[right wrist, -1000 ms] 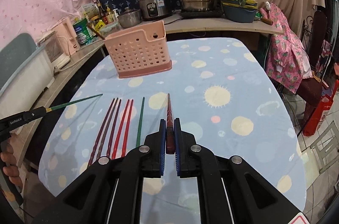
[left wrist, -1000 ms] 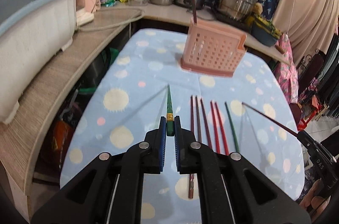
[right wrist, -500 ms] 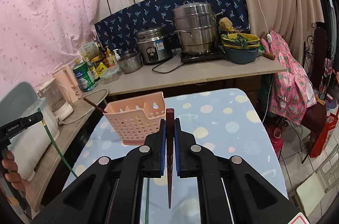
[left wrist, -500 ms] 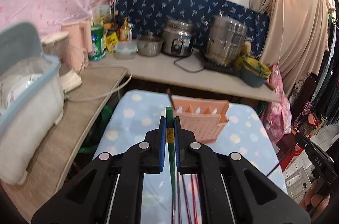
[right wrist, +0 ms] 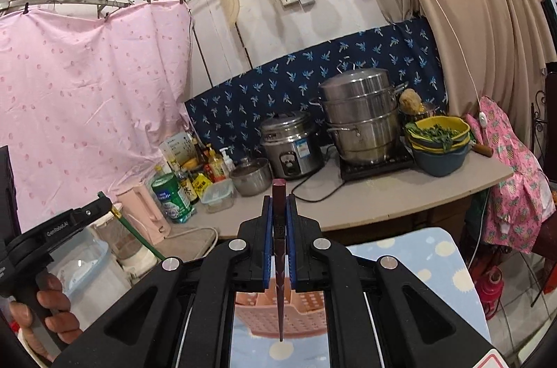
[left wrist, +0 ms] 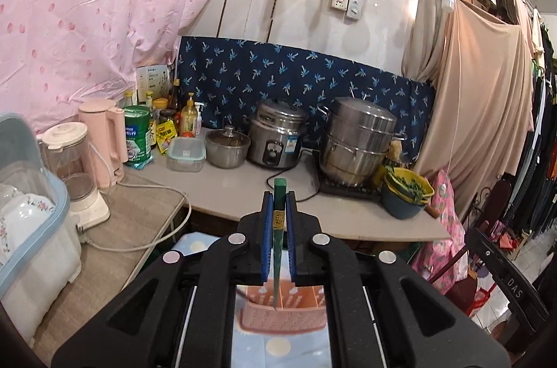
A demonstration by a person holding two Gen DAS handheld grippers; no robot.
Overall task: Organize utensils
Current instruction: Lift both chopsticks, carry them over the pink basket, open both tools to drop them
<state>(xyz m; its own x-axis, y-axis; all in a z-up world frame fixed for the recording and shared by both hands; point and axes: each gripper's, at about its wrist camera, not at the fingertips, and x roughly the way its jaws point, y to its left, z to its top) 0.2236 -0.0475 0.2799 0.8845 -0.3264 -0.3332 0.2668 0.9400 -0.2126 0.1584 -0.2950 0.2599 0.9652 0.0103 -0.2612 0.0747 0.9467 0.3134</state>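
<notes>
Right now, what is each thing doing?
Left tool: shut on the green chopstick, tip hanging down.
Right tool: shut on the dark red chopstick, tip hanging down.
Pink basket: upright on the table below.
Steamer pot: lid on.

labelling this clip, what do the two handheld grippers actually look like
Both are matte black, with angular cut-out arms, round silver bolts and blue ribbed pads on the fingers. The left gripper bears white "GeniRobot AI" lettering on its side and has a black pistol-style handle. The right gripper shows "DAS" on its side. No cables or sleeves show.
</notes>
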